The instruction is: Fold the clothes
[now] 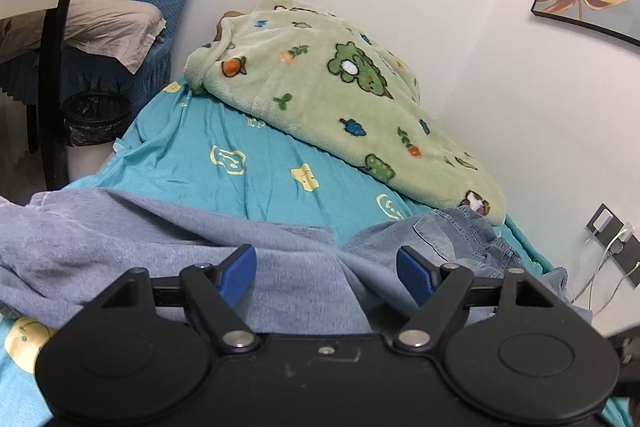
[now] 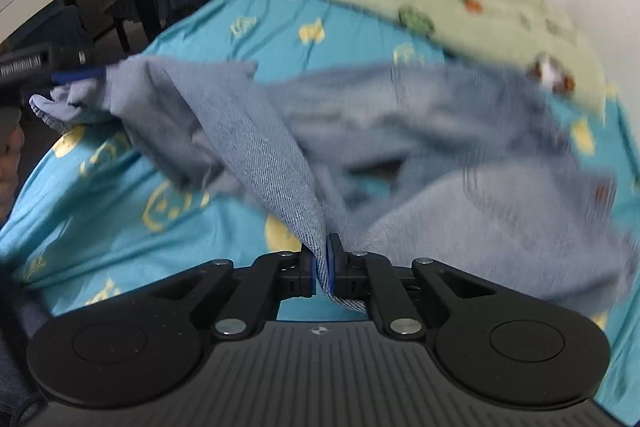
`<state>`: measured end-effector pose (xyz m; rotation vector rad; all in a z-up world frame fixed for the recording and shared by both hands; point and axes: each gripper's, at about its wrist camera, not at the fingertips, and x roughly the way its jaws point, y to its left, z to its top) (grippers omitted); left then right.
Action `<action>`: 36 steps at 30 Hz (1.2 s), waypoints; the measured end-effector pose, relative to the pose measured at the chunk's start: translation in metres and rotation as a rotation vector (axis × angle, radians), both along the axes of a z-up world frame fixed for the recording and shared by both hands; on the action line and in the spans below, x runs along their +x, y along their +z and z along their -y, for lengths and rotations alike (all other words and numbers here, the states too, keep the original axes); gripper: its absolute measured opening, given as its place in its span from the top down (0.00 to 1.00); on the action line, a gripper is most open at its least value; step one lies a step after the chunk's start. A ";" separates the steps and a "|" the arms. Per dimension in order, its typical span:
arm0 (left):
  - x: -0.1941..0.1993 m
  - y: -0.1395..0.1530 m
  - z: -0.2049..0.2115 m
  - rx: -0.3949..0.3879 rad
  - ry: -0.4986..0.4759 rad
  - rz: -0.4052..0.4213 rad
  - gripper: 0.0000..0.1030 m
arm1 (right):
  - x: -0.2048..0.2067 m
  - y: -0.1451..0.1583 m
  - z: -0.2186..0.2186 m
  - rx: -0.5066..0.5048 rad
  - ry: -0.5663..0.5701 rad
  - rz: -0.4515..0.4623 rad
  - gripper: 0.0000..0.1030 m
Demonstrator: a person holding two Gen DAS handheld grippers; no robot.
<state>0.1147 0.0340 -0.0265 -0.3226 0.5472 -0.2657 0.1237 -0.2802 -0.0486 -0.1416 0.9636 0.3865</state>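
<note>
**Denim garment half-lifted off bed**

Denim garment [image 2: 400, 131] lay spread on the teal sheet [image 1: 224, 131], just below the green blanket [image 1: 340, 99]. Right gripper [image 2: 322, 263] pinched a fold of it. Left gripper [image 1: 326, 267] stood wide open, empty, over the cloth. Risk: one-sided pull could drag and bunch the fabric.

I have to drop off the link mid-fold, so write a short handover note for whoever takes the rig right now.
Right claw: shut on an edge of the blue denim garment, lifting it; the view is motion-blurred.
Left claw: open in its own view, above the garment.
Garment lies crumpled across the teal bedsheet, beside the green blanket by the wall.
Done: one edge picked up. Left: spread it flat, then every fold.
</note>
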 end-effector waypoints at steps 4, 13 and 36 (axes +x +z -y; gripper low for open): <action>-0.003 -0.002 0.002 0.004 -0.013 -0.002 0.27 | -0.009 -0.029 0.005 0.055 -0.067 -0.070 0.93; 0.000 -0.008 -0.002 -0.023 -0.003 -0.035 0.27 | -0.020 0.001 0.053 0.377 -0.318 0.086 0.45; 0.006 -0.022 0.008 -0.026 0.008 -0.091 0.26 | 0.029 -0.079 0.232 0.559 -1.194 0.121 0.31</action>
